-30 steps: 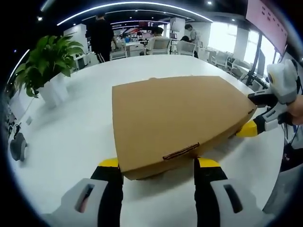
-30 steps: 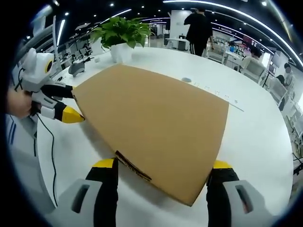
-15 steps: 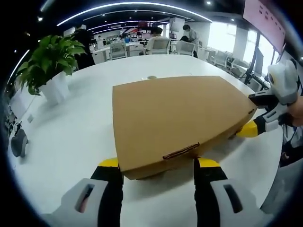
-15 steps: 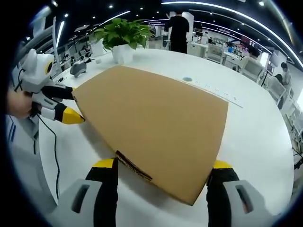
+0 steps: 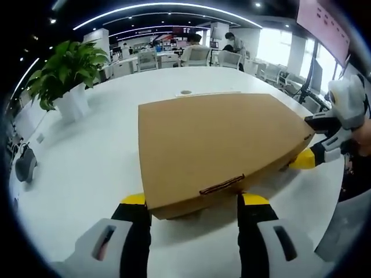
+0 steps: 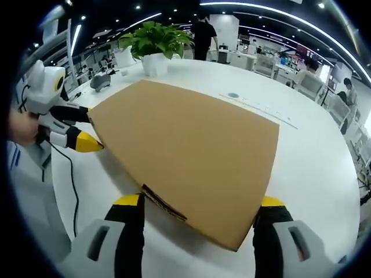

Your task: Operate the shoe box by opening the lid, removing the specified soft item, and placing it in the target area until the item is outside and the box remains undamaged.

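A closed brown cardboard shoe box [image 5: 214,145] lies on the white table [image 5: 87,168], its lid down and a small tab on its near side. My left gripper [image 5: 194,202] stands open, its yellow-tipped jaws wide apart on either side of the box's near corner. My right gripper [image 6: 200,205] is open in the same way at the opposite end of the shoe box [image 6: 185,150]. Each gripper also shows in the other's view against the far corner: the right gripper [image 5: 310,145] and the left gripper [image 6: 87,130]. The box's contents are hidden.
A potted green plant [image 5: 66,75] stands on the table beyond the box, seen again as the plant [image 6: 153,43]. A small round inset [image 5: 185,92] lies in the tabletop behind the box. A cable [image 6: 72,191] trails from the left gripper. Office chairs and people fill the background.
The box and both grippers keep the same places in both views while the plant and background slide to the right. Box and grippers have turned together over the table.
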`<action>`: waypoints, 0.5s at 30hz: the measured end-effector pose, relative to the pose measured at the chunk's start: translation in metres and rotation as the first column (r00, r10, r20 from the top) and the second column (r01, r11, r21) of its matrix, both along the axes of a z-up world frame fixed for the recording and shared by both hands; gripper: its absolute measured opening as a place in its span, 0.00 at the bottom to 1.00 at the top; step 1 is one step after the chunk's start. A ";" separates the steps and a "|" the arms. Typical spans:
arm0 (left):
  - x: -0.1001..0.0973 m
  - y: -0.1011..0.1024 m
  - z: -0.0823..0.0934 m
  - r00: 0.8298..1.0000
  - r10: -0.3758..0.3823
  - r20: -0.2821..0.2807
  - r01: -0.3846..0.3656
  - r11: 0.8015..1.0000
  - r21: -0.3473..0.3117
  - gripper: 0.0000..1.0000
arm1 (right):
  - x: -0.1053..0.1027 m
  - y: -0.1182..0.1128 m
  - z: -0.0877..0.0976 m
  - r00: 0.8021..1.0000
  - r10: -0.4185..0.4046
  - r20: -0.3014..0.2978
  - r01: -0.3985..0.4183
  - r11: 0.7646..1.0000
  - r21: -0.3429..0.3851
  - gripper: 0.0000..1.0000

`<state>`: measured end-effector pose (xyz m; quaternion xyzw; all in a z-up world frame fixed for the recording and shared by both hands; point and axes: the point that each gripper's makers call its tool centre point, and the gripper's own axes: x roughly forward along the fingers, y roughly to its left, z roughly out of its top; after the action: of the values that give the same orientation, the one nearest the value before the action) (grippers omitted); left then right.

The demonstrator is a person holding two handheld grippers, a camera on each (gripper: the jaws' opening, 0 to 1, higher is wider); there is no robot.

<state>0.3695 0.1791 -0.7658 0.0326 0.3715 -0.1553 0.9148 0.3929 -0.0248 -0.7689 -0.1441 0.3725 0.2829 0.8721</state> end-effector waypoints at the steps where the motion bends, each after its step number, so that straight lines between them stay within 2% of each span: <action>1: 0.000 0.000 0.000 1.000 0.001 -0.001 -0.001 1.000 0.000 0.59 | -0.001 0.000 0.000 1.000 0.001 0.000 -0.001 1.000 0.000 0.75; 15: -0.004 0.000 -0.001 1.000 0.015 -0.010 -0.015 1.000 -0.003 0.59 | -0.003 -0.001 -0.005 1.000 -0.007 -0.010 0.007 1.000 -0.008 0.75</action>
<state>0.3652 0.1792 -0.7672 0.0276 0.3759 -0.1493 0.9141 0.3901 -0.0260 -0.7736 -0.1450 0.3786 0.2789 0.8705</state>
